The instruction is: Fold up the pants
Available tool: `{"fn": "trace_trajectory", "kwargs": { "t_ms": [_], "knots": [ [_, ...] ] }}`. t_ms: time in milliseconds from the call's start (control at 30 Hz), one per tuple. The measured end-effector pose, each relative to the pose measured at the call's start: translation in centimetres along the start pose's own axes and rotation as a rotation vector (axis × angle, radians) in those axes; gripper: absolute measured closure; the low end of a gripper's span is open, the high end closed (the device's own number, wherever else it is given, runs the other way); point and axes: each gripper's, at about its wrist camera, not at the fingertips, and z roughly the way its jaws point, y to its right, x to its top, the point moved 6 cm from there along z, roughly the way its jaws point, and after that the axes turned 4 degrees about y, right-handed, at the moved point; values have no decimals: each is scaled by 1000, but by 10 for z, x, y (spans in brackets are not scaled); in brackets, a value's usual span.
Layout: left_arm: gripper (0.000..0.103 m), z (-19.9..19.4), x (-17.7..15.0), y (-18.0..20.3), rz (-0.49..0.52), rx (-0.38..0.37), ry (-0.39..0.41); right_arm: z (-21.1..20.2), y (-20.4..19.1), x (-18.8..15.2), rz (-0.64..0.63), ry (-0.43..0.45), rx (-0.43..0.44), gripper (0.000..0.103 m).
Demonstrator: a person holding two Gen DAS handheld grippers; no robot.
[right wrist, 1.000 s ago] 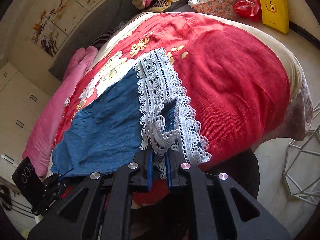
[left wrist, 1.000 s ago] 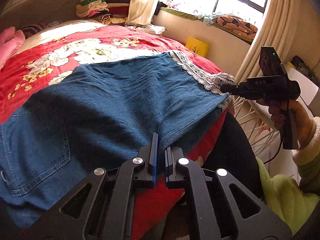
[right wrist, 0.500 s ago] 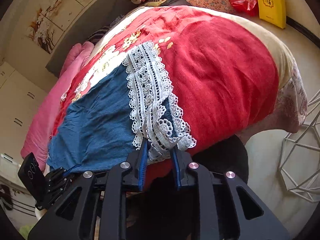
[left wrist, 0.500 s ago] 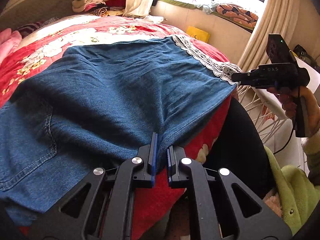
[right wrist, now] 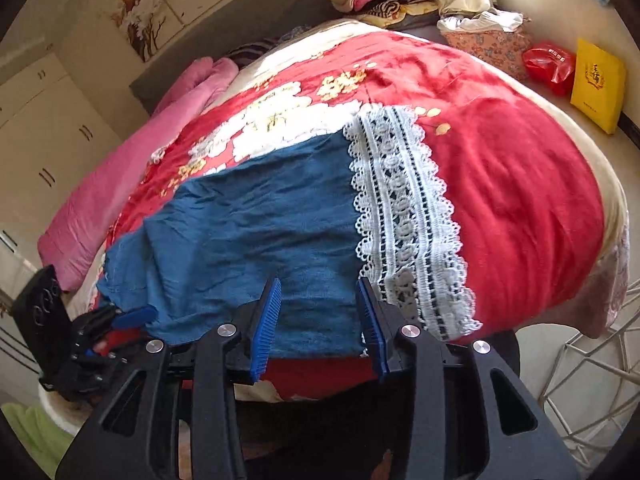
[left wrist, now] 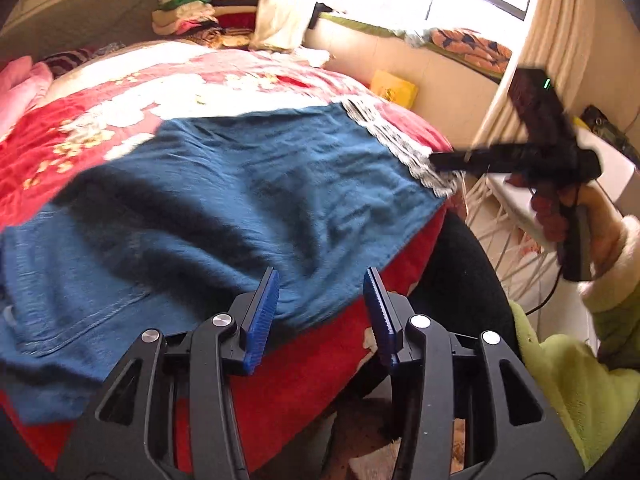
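Evidently the pants (right wrist: 256,232) now lie spread across the red floral bedspread (right wrist: 520,184), folded leg on leg, the lace hem (right wrist: 404,216) toward the bed's far side and the near edge along the mattress front. A second ago both tools pinched that near edge. Now the left gripper (left wrist: 320,312) and right gripper (right wrist: 318,320) are opening, pads clear of the denim, nothing clamped. Judgement: this fold is laid down; the next one remains.

One pair of denim pants (right wrist: 256,232) with one white lace hem (right wrist: 408,216); two grippers, left gripper (left wrist: 320,312) and right gripper (right wrist: 318,320); one yellow box (right wrist: 598,84); one red bag (right wrist: 550,65).
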Motion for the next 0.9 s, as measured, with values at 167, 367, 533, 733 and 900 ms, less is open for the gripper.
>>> {"fn": "trace_trajectory", "kwargs": {
  "t_ms": [167, 367, 533, 733, 900],
  "knots": [
    [61, -29, -2, -53, -126, 134, 34, 21, 22, -16, 83, -58, 2, 64],
    [66, -48, -30, -130, -325, 296, -10, 20, 28, -17, 99, -47, 31, 65],
    [73, -54, -35, -139, -388, 239, 0, 15, 22, -16, 49, -41, 29, 64],
    [34, -56, 39, -99, -227, 173, 58, -23, 20, 34, 5, 121, 55, 42],
    [27, -6, 95, -102, -201, 127, 23, 0, 50, 93, 40, 125, 49, 40]
  ]
}}
